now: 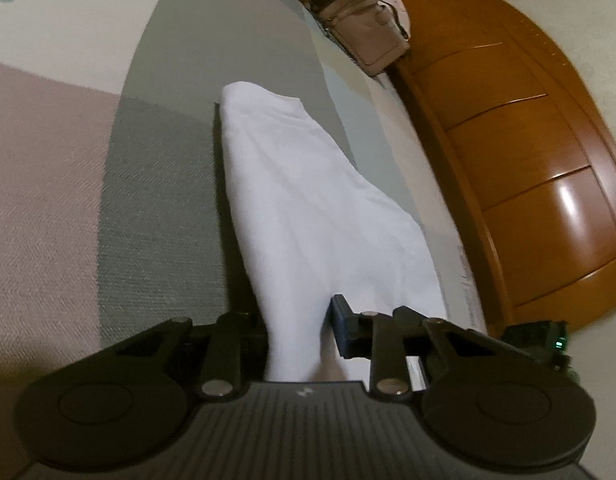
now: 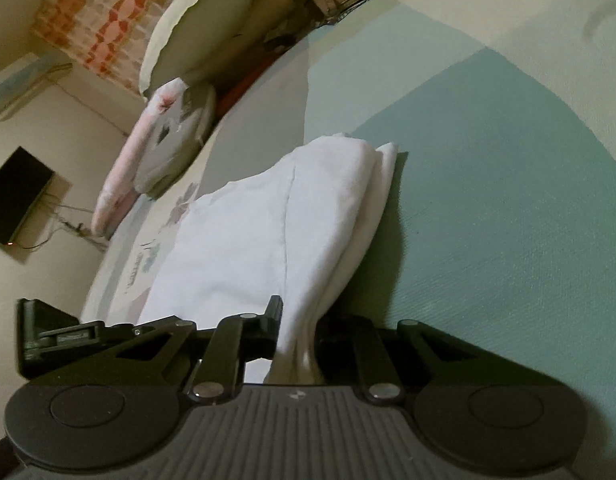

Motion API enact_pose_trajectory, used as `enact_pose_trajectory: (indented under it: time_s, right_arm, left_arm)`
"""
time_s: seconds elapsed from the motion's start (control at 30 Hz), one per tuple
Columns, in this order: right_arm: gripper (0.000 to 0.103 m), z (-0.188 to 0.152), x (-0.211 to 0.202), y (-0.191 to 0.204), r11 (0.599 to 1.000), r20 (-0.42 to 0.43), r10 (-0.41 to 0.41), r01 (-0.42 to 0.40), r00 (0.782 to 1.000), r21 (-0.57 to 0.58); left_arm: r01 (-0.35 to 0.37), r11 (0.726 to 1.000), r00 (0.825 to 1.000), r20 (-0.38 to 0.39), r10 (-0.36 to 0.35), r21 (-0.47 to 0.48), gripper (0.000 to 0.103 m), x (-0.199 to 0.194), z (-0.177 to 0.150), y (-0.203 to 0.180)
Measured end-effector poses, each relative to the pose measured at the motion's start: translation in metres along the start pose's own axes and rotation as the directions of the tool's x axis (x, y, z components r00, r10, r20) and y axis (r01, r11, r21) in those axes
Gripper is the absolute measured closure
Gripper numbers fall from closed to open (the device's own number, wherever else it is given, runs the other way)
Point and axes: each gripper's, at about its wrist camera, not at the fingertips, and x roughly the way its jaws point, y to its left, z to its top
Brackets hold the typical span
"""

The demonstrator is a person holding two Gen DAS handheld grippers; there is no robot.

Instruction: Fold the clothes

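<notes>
A white garment lies folded into a long strip on the bed's grey-green sheet. My left gripper is shut on its near end, and the cloth bunches between the fingers and drapes over the right one. In the right wrist view the same white garment rises in soft folds from the sheet. My right gripper is shut on a pinched corner of it. One dark finger shows at the cloth's left; the other is hidden behind the fabric.
A wooden headboard runs along the bed's right side, with a beige bag at its far end. Pillows and a floral cushion are piled at the bed's far left. A black screen hangs on the wall.
</notes>
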Motion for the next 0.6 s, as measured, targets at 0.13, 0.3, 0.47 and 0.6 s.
enact_pose_trajectory:
  time_s: [0.13,0.3,0.47,0.6]
  right_arm:
    - [0.085,-0.005,-0.003,0.018,0.995,0.031,-0.060,0.062,0.998,-0.077]
    - [0.085,-0.003,-0.013,0.035,0.988,0.056,-0.073,0.080,0.996,-0.135]
    - [0.085,0.003,-0.027,0.052,0.974,0.081,-0.073,0.088,0.994,-0.209]
    - [0.085,0.012,-0.048,0.051,0.968,0.123,-0.086,0.112,0.989,-0.225]
  left_arm:
    - [-0.021,0.999,1.000,0.018,0.020,0.041,0.078,-0.003,-0.003,-0.014]
    - [0.019,0.999,0.999,0.025,-0.020,0.031,0.079,-0.011,-0.002,-0.024]
    - [0.045,0.998,0.999,0.017,-0.046,0.052,0.079,-0.012,-0.003,-0.042]
    - [0.075,0.993,0.997,0.010,-0.076,0.092,0.079,-0.004,-0.004,-0.067]
